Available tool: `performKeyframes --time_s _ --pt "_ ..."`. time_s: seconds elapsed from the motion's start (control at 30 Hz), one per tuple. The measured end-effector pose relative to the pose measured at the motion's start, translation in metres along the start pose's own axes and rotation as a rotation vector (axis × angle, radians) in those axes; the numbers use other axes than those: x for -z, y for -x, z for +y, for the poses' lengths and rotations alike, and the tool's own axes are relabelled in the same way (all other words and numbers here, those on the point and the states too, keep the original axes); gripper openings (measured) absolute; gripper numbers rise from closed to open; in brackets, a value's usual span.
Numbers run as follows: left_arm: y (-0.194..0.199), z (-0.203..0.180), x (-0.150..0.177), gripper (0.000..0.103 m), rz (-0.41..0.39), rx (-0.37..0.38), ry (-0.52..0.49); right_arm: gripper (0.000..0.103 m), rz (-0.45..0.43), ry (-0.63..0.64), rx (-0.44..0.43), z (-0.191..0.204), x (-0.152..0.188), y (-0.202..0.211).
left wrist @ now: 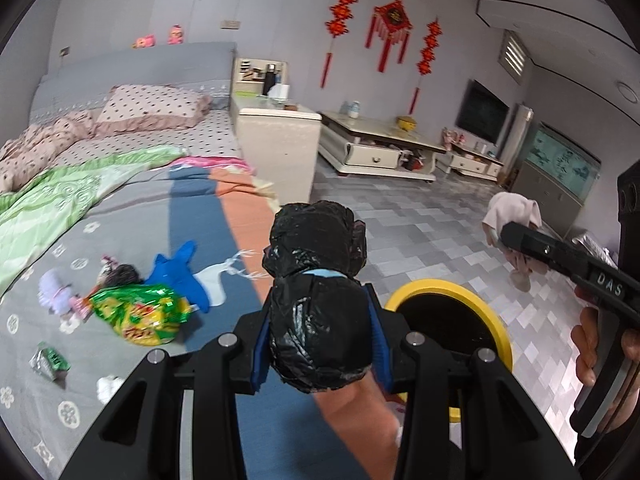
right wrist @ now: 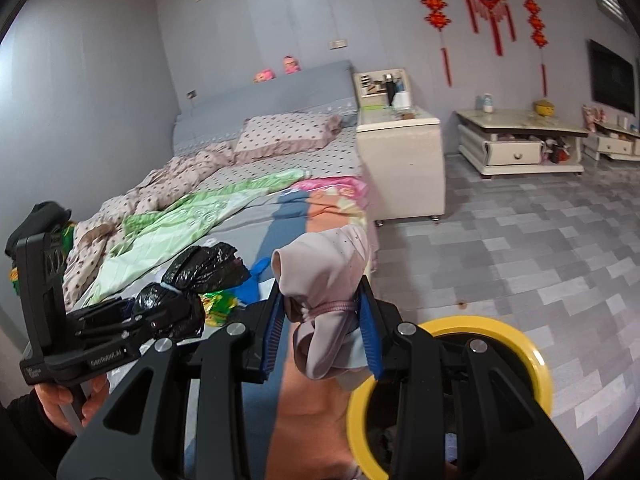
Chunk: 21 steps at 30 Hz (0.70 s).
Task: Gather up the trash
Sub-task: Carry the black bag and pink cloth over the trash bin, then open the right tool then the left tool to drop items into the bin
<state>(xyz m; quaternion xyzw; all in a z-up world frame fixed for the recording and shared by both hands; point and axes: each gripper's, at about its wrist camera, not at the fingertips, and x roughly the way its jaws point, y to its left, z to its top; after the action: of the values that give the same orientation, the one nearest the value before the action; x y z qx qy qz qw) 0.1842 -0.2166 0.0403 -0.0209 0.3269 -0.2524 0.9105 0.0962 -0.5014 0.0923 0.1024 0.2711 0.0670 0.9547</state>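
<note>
My left gripper (left wrist: 318, 316) is shut on a crumpled black plastic bag (left wrist: 316, 280), held above the bed's edge; the bag also shows in the right wrist view (right wrist: 188, 288). My right gripper (right wrist: 320, 320) is shut on a bunched pale pink cloth (right wrist: 328, 280), which also shows in the left wrist view (left wrist: 514, 216). A yellow-rimmed bin (left wrist: 448, 316) with a dark inside stands on the floor just below and right of both grippers (right wrist: 516, 344). A green and yellow snack wrapper (left wrist: 140, 316) lies on the bed at the left.
The bed (left wrist: 120, 208) also holds a small green packet (left wrist: 50, 360), a white scrap (left wrist: 110, 388), a blue cloth (left wrist: 180, 272) and a small purple toy (left wrist: 56, 292). A white nightstand (left wrist: 280, 140) stands beyond the bed, with tiled floor (left wrist: 420, 216) to the right.
</note>
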Motion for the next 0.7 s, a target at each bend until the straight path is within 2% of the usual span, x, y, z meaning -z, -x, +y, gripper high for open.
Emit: performKeyframes --time_s 0.23,0.37,0.7 --pt "-0.026 -0.040 -0.003 0.038 0.022 0.053 -0.048 0.034 -0.019 -0.058 0.063 -0.048 -0.006 0.018" --pt "-0.045 -0.057 -0.002 0.038 0.044 0.092 -0.040 0.034 -0.014 -0.082 0.096 -0.071 -0.003 0.023" --pt "-0.091 -0.088 0.013 0.038 0.110 0.132 -0.058 0.035 0.025 -0.138 0.152 -0.110 0.014 0.006"
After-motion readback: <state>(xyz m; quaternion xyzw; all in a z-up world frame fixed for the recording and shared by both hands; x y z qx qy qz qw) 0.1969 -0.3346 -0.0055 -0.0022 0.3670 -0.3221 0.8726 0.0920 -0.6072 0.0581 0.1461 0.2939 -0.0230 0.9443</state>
